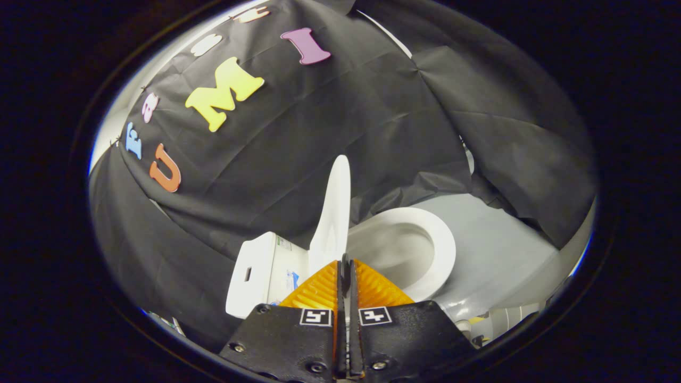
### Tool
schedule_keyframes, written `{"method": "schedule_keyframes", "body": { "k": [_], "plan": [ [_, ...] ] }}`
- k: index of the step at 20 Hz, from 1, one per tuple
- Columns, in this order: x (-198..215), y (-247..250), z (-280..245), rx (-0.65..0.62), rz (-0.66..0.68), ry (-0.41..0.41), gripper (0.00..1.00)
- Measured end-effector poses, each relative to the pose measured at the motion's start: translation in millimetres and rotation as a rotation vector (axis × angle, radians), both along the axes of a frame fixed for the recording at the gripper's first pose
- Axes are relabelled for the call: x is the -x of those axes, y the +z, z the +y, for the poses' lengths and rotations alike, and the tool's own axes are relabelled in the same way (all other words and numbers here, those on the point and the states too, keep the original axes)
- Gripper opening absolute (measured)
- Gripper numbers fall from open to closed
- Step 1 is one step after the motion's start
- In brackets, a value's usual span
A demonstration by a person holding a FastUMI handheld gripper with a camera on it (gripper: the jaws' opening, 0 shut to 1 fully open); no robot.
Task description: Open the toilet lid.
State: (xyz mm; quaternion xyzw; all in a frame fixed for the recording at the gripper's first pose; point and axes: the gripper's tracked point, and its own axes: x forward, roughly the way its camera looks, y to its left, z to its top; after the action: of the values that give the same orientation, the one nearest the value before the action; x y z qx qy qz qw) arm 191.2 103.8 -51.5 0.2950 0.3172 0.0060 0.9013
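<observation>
White plastic toilet lid stands raised, edge apparently nipped between my gripper fingers, nearly closed. Next I tip lid toward tank.

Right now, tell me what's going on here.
A person's handheld gripper is working on a toilet. The lid stands raised, seen nearly edge-on, with the bowl uncovered beside it and the tank on its other side. The fingers are nearly closed, only a thin gap between them, and the lid's lower edge sits right at their tips. Whether both fingers press on it I cannot tell.
</observation>
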Motion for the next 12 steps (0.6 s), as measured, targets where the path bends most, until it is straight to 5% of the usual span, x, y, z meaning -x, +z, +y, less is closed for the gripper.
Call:
{"method": "schedule_keyframes", "body": {
  "k": [12],
  "plan": [
    [1.8, 31.4, 48.7, 0.113, -0.030, 0.047, 0.06]
  ]
}}
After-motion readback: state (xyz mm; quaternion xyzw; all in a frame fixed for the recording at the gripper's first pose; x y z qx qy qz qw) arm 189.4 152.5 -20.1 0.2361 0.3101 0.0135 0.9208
